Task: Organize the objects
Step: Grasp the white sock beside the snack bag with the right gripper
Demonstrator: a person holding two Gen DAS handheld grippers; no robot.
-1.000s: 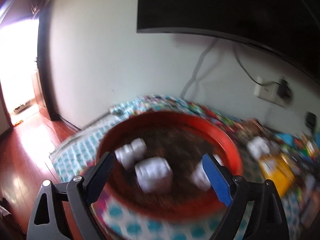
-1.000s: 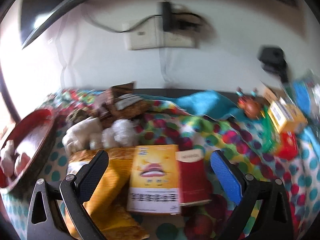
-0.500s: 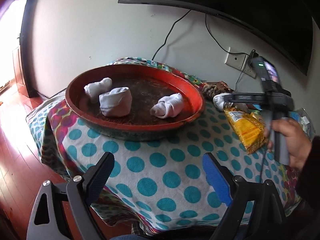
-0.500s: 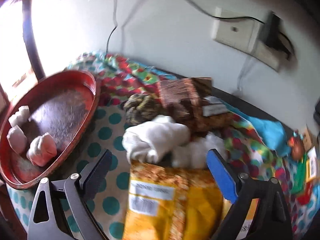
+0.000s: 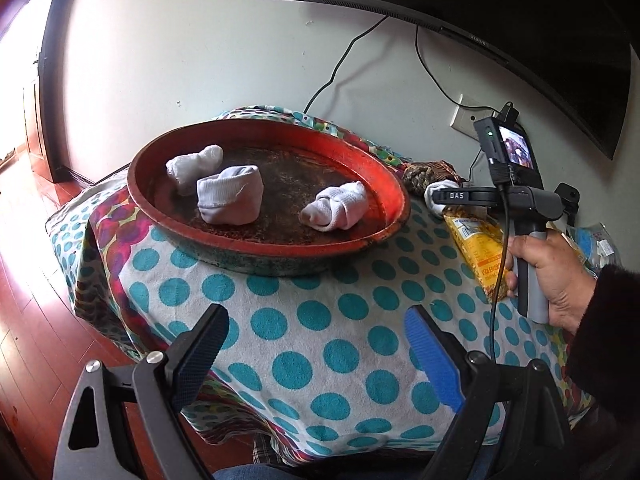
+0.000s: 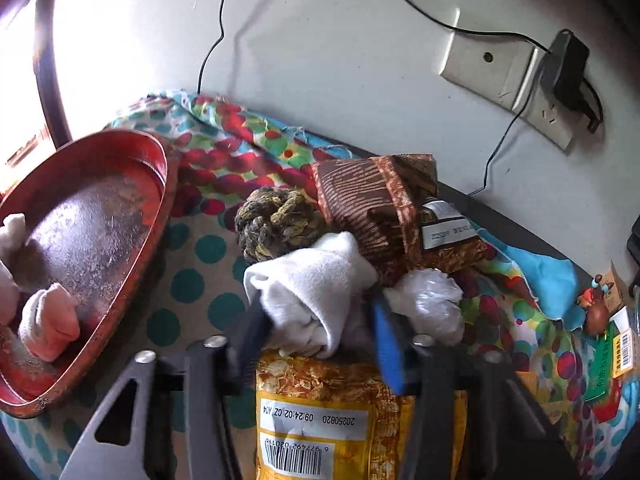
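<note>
Socks: white rolled sock (image 6: 316, 300) lies atop yellow snack bag (image 6: 332, 412), btwn right gripper (image 6: 316, 344) fingers, which press its sides — closed on it. Olive knit sock ball (image 6: 276, 224) just behind, touching brown striped packet (image 6: 372, 204); clear plastic wad (image 6: 432, 304) to sock's right. Red tray (image 5: 396, 196) on polka-dot cloth (image 5: 320, 332) holds 3 rolled white socks (image 5: 230, 200), apart from each other. Left gripper (image 5: 316, 344) hovers over cloth near table edge, fingers wide apart, nothing btwn. Right hand (image 5: 552, 272) grips handle.
</note>
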